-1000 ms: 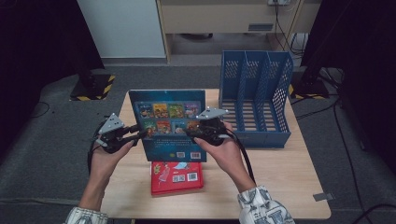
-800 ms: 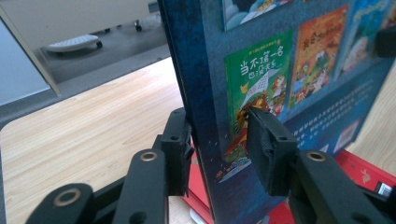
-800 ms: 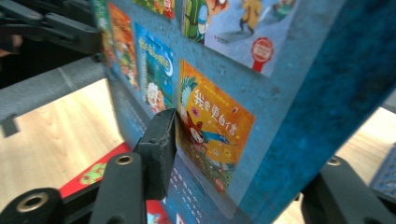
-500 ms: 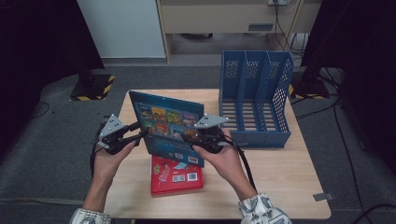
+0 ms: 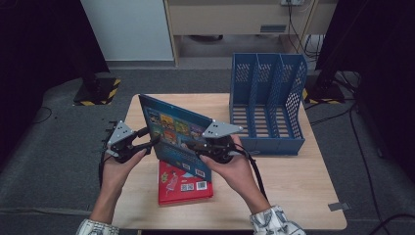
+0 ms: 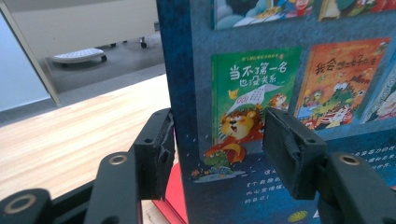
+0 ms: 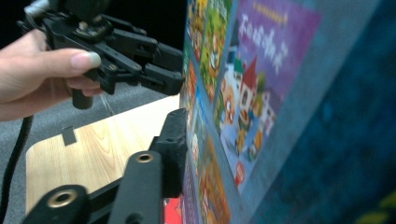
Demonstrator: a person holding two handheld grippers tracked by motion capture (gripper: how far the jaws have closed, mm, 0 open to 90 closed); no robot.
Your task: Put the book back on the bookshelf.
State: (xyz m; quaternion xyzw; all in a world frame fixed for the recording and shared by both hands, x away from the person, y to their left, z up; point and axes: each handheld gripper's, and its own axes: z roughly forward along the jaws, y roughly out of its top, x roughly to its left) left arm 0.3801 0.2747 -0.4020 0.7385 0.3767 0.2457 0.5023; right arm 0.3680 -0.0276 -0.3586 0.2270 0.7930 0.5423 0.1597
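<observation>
2 grippers carry the blue picture book (image 5: 178, 137) tilted above the table's front-left part — the left gripper (image 5: 147, 143) straddles its edge with jaws apart, unclamped; the right gripper (image 5: 196, 147) looks clamped on it. A slip would drop it onto the red book (image 5: 183, 182) — before reaching the file rack (image 5: 266, 100).

grey carpet floor (image 5: 58, 147), wood table (image 5: 293, 186)
</observation>
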